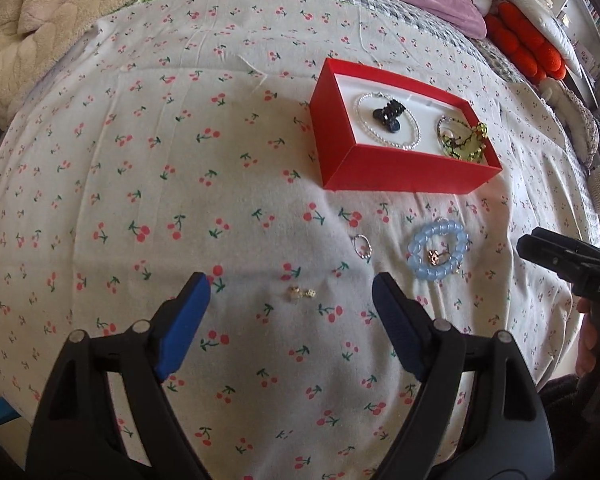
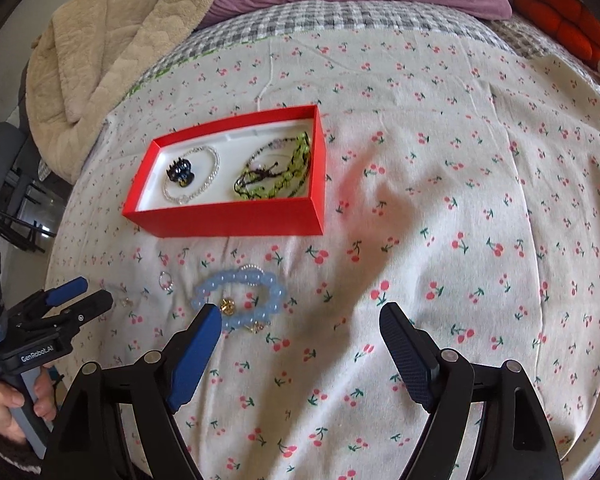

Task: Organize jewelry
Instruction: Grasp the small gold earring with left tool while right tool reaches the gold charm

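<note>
Earrings (image 1: 300,293) between wide left gripper (image 1: 290,290) jaws, right gripper (image 2: 302,320) wide, beige blanket (image 2: 100,40) clearer right cam

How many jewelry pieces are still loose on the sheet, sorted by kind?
Blue bead bracelet: 1
Small silver ring: 1
Gold charm inside the blue bracelet's loop: 1
Tiny earring pieces: 2
Total: 5, counting only what is clearly visible.
</note>
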Action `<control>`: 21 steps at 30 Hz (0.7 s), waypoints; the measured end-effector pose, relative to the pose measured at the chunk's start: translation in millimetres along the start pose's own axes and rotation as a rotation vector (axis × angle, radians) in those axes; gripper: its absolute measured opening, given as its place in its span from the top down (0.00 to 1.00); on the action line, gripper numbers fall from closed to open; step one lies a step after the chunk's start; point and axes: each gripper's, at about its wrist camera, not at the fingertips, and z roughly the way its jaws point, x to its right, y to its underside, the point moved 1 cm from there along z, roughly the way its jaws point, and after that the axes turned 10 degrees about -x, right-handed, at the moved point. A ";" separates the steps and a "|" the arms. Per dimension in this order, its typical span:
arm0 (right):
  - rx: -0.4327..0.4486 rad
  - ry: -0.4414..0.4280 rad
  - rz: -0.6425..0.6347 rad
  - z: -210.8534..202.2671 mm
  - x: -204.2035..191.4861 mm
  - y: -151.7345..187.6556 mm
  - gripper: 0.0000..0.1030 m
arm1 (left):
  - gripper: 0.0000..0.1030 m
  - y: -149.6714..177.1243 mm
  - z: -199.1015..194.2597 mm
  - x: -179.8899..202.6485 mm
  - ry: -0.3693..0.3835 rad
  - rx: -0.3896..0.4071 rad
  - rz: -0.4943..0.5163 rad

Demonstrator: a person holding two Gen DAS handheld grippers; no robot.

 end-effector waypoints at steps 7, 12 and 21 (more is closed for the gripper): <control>-0.025 0.001 -0.072 11.9 -18.0 8.8 0.20 | 0.22 2.3 4.8 10.2 0.018 -0.004 0.055; -0.004 -0.032 -0.166 18.8 -34.2 11.3 0.20 | 0.32 2.1 6.0 10.7 0.050 -0.006 0.100; 0.089 -0.089 -0.383 31.8 -53.2 18.1 0.41 | 0.56 20.3 18.4 10.9 0.013 -0.012 0.291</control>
